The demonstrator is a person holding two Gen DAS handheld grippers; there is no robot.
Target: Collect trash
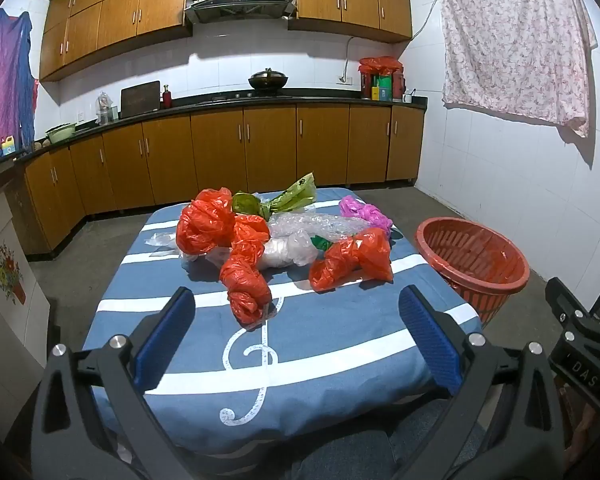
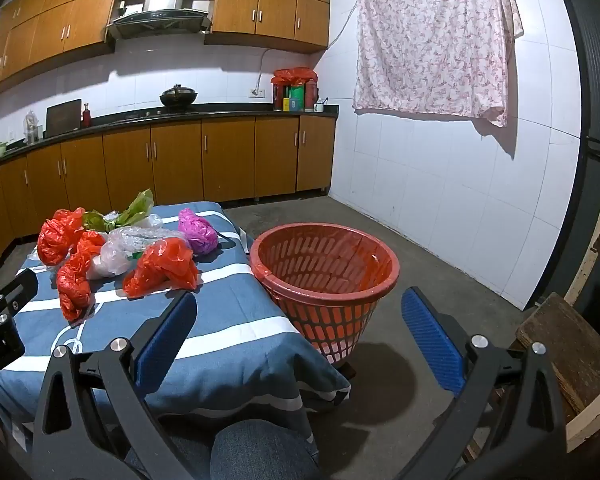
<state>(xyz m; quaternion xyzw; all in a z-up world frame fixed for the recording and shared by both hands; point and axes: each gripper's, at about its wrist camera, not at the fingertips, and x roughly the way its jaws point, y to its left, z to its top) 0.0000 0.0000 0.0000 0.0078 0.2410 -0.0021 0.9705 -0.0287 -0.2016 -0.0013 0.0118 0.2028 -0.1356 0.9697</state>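
Crumpled plastic bags [image 1: 284,236] crowd the centre of our blue striped tablecloth [image 1: 300,360]; both the left gripper [image 1: 296,336] and right gripper [image 2: 300,340] gape empty. We should pinch the nearest orange bag [image 1: 246,284] mid-bundle, then swing right to the red basket [image 2: 324,272].

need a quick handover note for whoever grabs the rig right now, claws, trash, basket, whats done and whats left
Left claw: open, empty, hovering over the near end of the table.
Right claw: open, empty, aimed between the table edge and the red basket.
Trash: crumpled plastic bags piled mid-table: three red bags, a purple bag, a green bag and clear plastic.
Basket: on the floor beside the table's right side; no trash visible inside.
Done: nothing collected yet.
Left: move every bag into the basket.
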